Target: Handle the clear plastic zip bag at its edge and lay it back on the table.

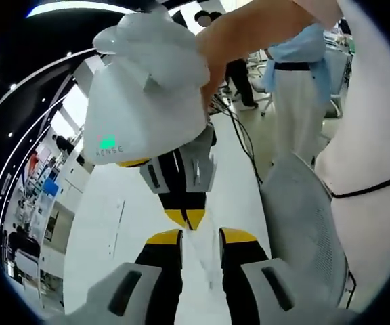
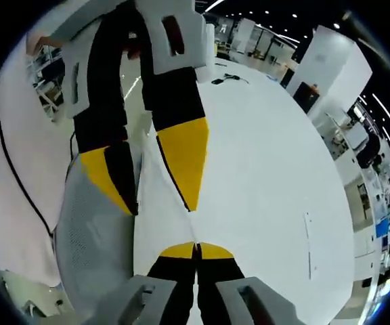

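Note:
The clear plastic zip bag point(image 2: 156, 193) hangs as a thin, see-through sheet above the white table point(image 2: 269, 176). My right gripper point(image 2: 196, 249) is shut on the bag's edge, its yellow tips pressed together. In the left gripper view it comes down from the top, and its tips point(image 1: 185, 218) pinch the bag point(image 1: 205, 261). My left gripper point(image 1: 200, 237) is open, a jaw on either side of the sheet. In the right gripper view the left gripper point(image 2: 156, 203) reaches in from above with the bag running between its spread jaws.
A grey mesh chair point(image 1: 303, 223) stands at the table's edge, close to a person in white point(image 1: 371, 135). Dark cables point(image 2: 225, 79) lie far off on the table. More people point(image 1: 296, 74) stand beyond, with shelves along the room's side.

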Demonstrator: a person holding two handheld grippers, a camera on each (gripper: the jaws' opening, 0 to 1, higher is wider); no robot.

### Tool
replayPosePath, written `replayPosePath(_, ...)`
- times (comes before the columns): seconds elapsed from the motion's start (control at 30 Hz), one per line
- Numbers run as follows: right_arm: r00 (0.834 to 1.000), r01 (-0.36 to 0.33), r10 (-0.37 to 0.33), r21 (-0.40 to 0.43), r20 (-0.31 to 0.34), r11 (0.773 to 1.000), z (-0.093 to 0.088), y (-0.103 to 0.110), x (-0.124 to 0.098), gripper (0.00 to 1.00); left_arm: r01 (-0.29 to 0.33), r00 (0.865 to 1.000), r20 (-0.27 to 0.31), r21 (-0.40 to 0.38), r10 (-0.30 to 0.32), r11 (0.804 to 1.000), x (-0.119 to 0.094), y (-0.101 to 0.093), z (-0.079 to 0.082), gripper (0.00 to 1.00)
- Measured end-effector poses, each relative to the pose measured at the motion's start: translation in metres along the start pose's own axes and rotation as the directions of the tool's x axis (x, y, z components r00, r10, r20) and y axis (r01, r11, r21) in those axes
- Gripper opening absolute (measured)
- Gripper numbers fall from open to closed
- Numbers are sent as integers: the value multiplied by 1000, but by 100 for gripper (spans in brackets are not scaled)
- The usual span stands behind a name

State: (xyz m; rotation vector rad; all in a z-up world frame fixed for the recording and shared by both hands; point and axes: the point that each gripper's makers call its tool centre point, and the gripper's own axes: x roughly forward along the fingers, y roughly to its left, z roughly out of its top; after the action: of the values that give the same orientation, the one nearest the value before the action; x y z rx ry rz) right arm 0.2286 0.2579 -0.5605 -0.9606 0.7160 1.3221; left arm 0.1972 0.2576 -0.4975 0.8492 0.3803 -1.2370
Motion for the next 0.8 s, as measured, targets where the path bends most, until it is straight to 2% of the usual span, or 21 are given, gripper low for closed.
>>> replayPosePath(0.13, 1000, 7, -7, 12, -1, 1000, 1, 0, -1, 0, 16, 1000, -4, 3, -16, 1000, 0, -4, 2, 18)
replayPosePath(0.37, 1000, 11, -11, 19, -1, 1000, 1, -2, -4, 0, 20, 999, -45, 34, -19, 999, 9, -3, -4, 17)
replayPosePath(0.53, 1000, 8, -8, 25, 5, 1000, 3, -1, -4, 0, 31, 993, -113, 73, -22, 997, 17, -2, -18, 14)
replayPosePath(0.8, 1000, 2, -2, 38, 14, 999, 6, 0, -8, 0, 45, 985, -169, 107, -26, 993, 23, -1, -33, 8)
